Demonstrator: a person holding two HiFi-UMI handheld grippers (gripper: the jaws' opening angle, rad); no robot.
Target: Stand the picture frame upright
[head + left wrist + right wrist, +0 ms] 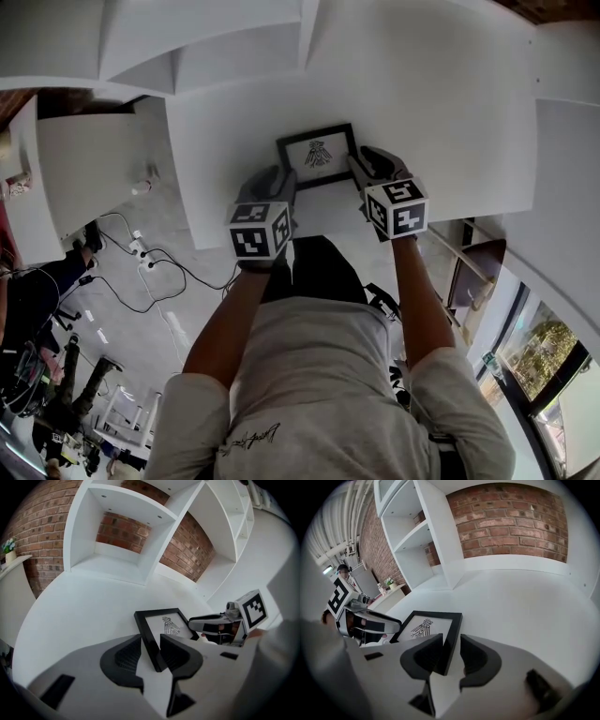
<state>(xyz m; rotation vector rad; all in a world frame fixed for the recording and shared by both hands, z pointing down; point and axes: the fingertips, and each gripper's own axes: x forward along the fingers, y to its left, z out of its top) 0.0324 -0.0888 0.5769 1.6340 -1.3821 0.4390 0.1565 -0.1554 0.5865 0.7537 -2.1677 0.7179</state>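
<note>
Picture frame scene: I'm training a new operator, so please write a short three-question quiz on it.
1. True or false: the picture frame stands upright on the white table.
2. What lies between the open jaws of the left gripper? A) the frame's side bar B) a cable C) nothing
3. Fill in: the wall behind the white shelves is bare ____.
Key: 1 false, it lies flat; 2 A; 3 brick.
</note>
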